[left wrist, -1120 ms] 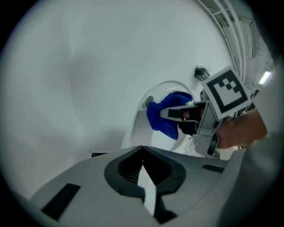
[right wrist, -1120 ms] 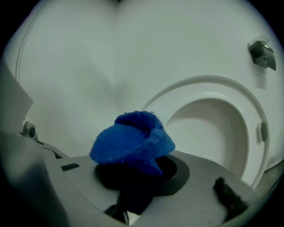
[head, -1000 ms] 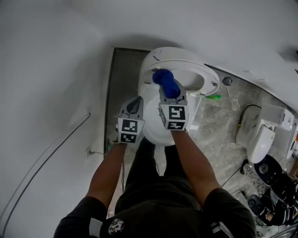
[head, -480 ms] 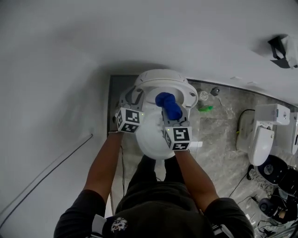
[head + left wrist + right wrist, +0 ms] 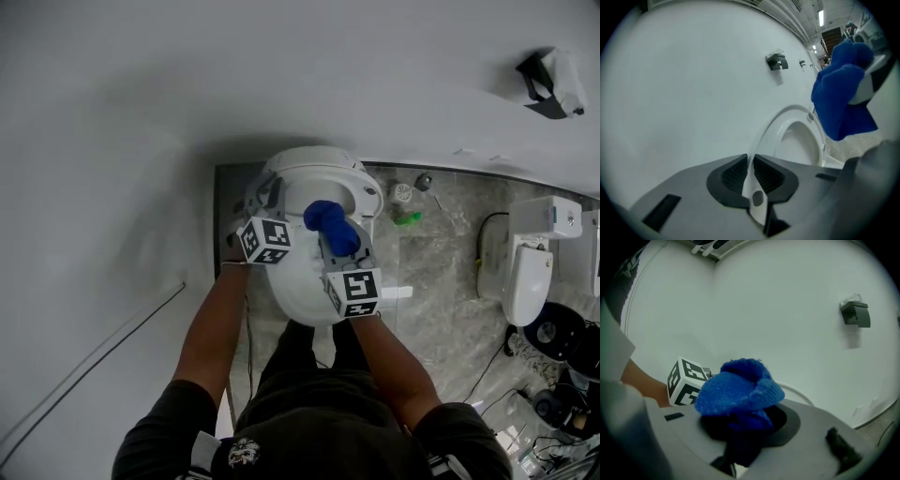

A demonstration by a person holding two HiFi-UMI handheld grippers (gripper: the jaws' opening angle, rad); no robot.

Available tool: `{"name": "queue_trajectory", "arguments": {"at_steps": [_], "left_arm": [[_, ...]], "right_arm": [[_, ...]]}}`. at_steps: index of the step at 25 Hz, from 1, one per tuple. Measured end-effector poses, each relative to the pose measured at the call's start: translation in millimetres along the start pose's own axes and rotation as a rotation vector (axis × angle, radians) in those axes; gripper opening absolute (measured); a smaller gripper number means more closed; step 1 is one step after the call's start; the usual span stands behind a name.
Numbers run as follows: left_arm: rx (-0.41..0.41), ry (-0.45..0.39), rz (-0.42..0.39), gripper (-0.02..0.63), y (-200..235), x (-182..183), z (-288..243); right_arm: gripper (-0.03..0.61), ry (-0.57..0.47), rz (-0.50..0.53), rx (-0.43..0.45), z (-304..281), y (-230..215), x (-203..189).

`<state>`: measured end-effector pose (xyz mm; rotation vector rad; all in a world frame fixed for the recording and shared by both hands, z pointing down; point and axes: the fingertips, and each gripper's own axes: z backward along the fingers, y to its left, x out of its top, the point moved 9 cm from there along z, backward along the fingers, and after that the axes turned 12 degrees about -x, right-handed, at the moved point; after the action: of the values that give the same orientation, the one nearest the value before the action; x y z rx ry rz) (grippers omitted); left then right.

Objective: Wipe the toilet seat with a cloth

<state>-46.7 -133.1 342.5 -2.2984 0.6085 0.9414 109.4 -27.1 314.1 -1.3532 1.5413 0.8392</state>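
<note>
**Seat edge pinched, cloth held over the bowl**

The toilet seat point(image 5: 367, 192) is seen tipped up towards the wall point(image 5: 141, 141), above the white bowl point(image 5: 305, 295). Its thin white edge is clamped between the jaws of the left gripper point(image 5: 265, 199), which have just been closing onto it. In the left gripper view only a narrow strip of the rim point(image 5: 774, 126) is caught between the ribbed pads. The blue cloth point(image 5: 328, 223) is bunched in the jaws of the right gripper point(image 5: 339, 248), which are closed on it. It is held just beside the raised seat, not touching it as far as can be told.

The wiping is judged not yet begun. The main risk lies in the shallow hold on the seat. If pressure from the cloth is applied against it, the edge could be pushed out of the pads and the seat dropped onto the bowl. The cloth is gripped as a loose wad point(image 5: 738, 392), so part of it could be dragged free during a stroke, or the seat could be met by hard gripper parts instead of fabric.
</note>
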Motion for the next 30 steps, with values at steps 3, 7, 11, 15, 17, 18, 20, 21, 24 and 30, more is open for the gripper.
{"name": "queue_trajectory", "arguments": {"at_steps": [3, 7, 11, 15, 17, 18, 20, 21, 24, 30], "left_arm": [[0.016, -0.003, -0.004, 0.048, -5, -1, 4], [0.007, 0.002, -0.044, 0.044, -12, -1, 16], [-0.030, -0.001, -0.050, 0.044, -22, -2, 34], [-0.081, -0.003, -0.069, 0.046, -36, -6, 56], [-0.117, -0.004, -0.081, 0.046, -42, -10, 68], [-0.140, -0.004, -0.090, 0.048, -45, -11, 73], [-0.186, -0.003, -0.113, 0.052, -51, -17, 82], [-0.203, -0.003, -0.126, 0.055, -56, -20, 87], [-0.236, 0.001, -0.165, 0.058, -71, -28, 102], [-0.282, 0.067, -0.215, 0.065, -106, -41, 135]], "right_arm": [[0.097, -0.009, -0.001, 0.000, 3, -5, 3], [0.097, -0.017, -0.018, -0.006, 10, -8, 6], [0.097, -0.031, -0.018, 0.011, 19, -8, 12], [0.097, -0.018, -0.093, 0.023, 33, -4, 10], [0.097, -0.014, -0.124, 0.024, 43, 2, 10], [0.097, -0.013, -0.130, 0.023, 48, 5, 11], [0.097, -0.012, -0.126, 0.025, 57, 11, 12], [0.097, -0.014, -0.121, 0.027, 62, 14, 12], [0.097, -0.019, -0.118, 0.029, 77, 18, 13], [0.097, 0.018, -0.100, 0.074, 101, 18, 1]]}}
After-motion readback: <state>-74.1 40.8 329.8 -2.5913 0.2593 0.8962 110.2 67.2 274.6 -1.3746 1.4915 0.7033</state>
